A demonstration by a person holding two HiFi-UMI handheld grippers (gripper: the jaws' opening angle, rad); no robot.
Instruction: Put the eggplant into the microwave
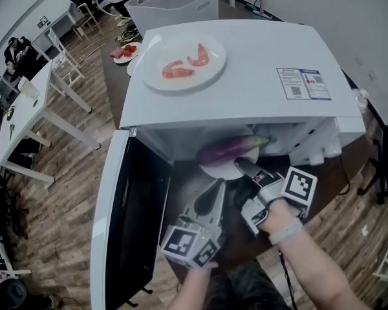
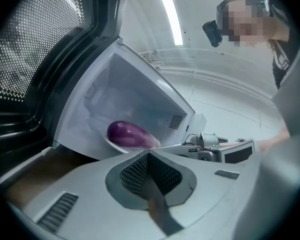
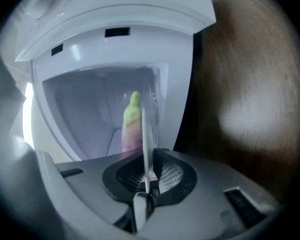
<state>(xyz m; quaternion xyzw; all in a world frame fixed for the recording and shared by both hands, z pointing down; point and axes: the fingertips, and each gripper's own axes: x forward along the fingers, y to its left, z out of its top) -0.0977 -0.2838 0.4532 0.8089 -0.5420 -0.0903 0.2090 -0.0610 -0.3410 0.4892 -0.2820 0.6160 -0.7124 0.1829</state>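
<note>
The eggplant lies on a white plate right at the mouth of the microwave, in the middle of the head view. The right gripper has its jaws pinched on the plate's near edge. In the right gripper view the thin white rim stands between them, with the eggplant's green tip behind it. The left gripper sits just below and left of the plate, its jaws closed on nothing.

I think the plate is the risky part. It is held by one thin edge only, so it could tip or slip out of the pinch. The eggplant is round and smooth, so it could then roll off onto the table.

A hard push could make the plate catch on the bottom lip of the opening and jolt. A bump could also shake the shrimp plate on top of the microwave, at the upper left. The open door at the lower left is close to the left gripper, which might knock it.
</note>
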